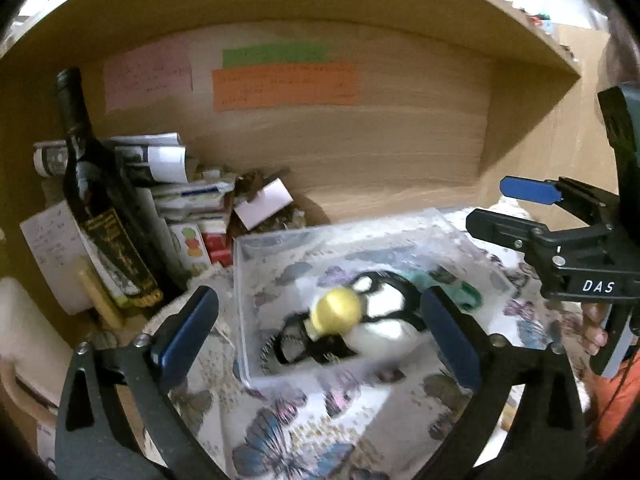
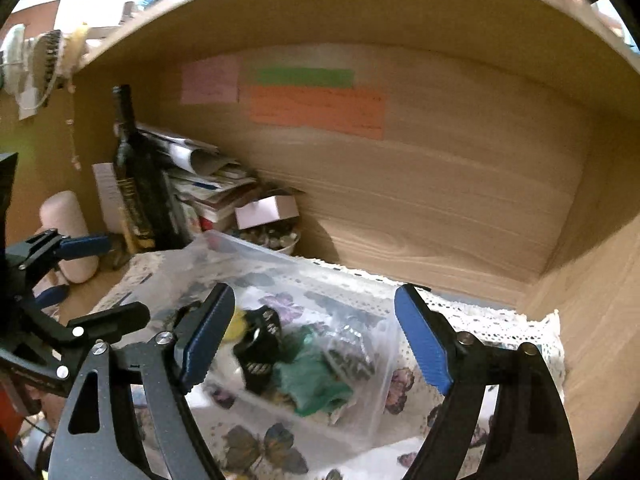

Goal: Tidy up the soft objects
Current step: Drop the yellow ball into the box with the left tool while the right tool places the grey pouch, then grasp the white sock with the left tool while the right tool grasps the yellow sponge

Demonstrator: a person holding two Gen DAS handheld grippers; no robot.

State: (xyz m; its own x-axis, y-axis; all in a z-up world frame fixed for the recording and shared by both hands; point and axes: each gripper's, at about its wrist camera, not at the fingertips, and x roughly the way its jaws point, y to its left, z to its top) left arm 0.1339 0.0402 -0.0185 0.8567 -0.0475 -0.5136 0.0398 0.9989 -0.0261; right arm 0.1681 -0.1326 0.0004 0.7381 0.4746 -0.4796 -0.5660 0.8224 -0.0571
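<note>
A clear plastic box [image 1: 256,264] stands on a butterfly-print cloth [image 1: 280,440] inside a wooden shelf niche. In it lie a black-and-white plush toy with a yellow ball-shaped part [image 1: 338,312] and a green soft item [image 1: 466,294]. My left gripper [image 1: 320,338] is open and empty, its fingers on either side of the plush, just in front of the box. In the right wrist view the box [image 2: 384,364] holds the green item [image 2: 316,384] and the black toy [image 2: 260,352]. My right gripper [image 2: 316,340] is open and empty above the box. Each gripper shows in the other's view.
A dark wine bottle [image 1: 96,200] stands at the left with stacked papers and cartons [image 1: 188,200] beside it. A small bowl of bits [image 2: 276,236] sits behind the box. Coloured notes [image 1: 284,84] hang on the back wall. A pale rounded case [image 2: 68,232] lies at left.
</note>
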